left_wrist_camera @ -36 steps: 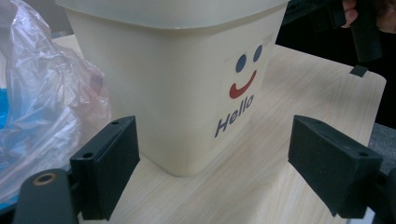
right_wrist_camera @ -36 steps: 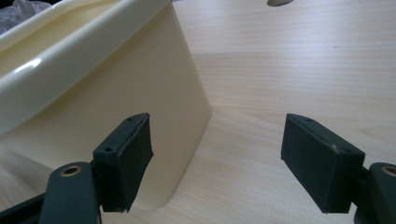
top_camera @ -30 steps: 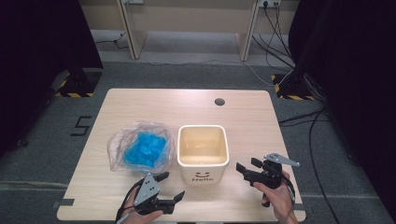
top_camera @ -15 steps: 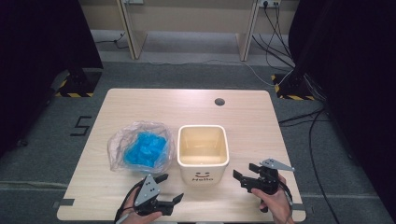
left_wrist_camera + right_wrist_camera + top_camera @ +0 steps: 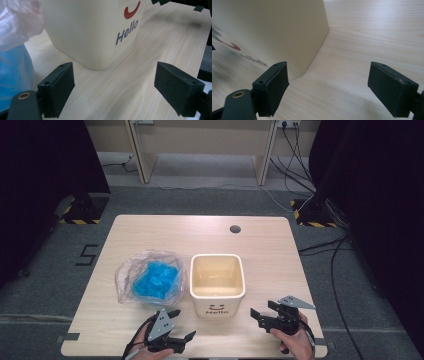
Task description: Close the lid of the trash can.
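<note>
1. Overhead, high view: cream bin (image 5: 217, 282) sits mid-table (image 5: 150, 227), upright; bag (image 5: 150, 277) w/ blue stuff just left of it, touching or nearly. Left gripper (image 5: 181, 327) near front edge, below the bag; right gripper (image 5: 256, 316) right of bin front. Both w/ jaws apart, holding nothing.
2. Left gripper view: jaws wide, bin corner w/ "Hello" ahead, bag at left.
3. Right gripper view: jaws just opened wider, nothing between; bin corner ahead-left, not touching.

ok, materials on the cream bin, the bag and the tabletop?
Cream bin: looks like moulded plastic, smooth satin walls, rounded corners, printed "Hello" and a red smile. Clear bag: thin plastic film, crinkled and see-through; the blue stuff inside is crumpled, possibly more film or gloves, can't tell. Table: pale wood-grain top, probably laminate, matte with a soft sheen.
</note>
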Available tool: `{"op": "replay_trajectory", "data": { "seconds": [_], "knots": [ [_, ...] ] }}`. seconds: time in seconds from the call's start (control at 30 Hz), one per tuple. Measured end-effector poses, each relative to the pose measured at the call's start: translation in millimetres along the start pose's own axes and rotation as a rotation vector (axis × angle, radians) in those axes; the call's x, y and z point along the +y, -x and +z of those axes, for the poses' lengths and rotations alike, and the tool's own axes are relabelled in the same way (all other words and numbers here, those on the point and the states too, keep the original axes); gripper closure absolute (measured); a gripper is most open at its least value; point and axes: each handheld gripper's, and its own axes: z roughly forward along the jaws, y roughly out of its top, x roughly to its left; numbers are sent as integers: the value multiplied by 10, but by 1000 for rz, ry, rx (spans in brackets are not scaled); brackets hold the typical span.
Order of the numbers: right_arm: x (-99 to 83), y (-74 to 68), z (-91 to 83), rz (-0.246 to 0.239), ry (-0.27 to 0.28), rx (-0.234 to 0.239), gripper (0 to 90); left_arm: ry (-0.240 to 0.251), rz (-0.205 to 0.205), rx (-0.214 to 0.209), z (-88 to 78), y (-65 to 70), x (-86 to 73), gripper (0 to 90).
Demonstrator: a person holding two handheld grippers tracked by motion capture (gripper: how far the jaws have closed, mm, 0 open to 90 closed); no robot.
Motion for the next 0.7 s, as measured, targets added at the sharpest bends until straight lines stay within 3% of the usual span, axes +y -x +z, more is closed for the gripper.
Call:
{"op": "replay_trajectory", "data": {
  "seconds": [0.3, 0.7],
  "knots": [
    [-106, -94, -17, -52, -41, -9, 170, -39, -1, -18, -7, 3, -45, 156],
    [-230, -120, -77, -53, -69, -8, 171, -58, 9, -16, -55, 24, -92, 155]
  ]
}}
